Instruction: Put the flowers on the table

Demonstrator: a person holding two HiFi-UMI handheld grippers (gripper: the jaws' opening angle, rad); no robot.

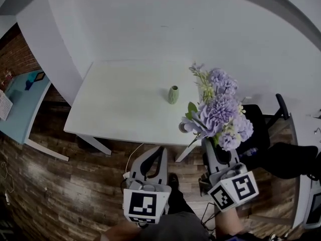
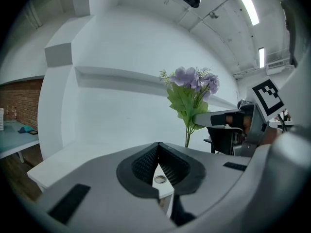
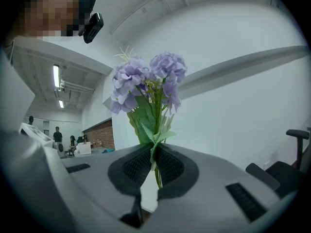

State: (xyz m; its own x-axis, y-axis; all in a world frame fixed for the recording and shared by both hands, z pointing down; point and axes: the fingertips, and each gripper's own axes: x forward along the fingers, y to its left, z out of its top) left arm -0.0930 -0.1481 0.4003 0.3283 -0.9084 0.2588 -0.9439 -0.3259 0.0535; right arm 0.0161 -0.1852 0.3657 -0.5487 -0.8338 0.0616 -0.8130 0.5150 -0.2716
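A bunch of purple flowers [image 1: 220,112] with green leaves stands upright over the near right corner of the white table [image 1: 125,104]. My right gripper [image 1: 209,143] is shut on its stems. In the right gripper view the stems [image 3: 156,174] run down between the closed pads, with the blooms [image 3: 146,81] above. My left gripper [image 1: 159,152] hangs in front of the table's near edge, shut and holding nothing. The left gripper view shows its jaws [image 2: 159,147] closed, with the flowers [image 2: 192,89] and my right gripper [image 2: 214,118] off to the right. A small green vase [image 1: 173,94] stands on the table.
A black office chair [image 1: 261,129] stands right of the table, close behind the flowers. A light blue table [image 1: 22,104] is at the far left on the wooden floor [image 1: 60,195]. Several people [image 3: 57,135] are far off in the room.
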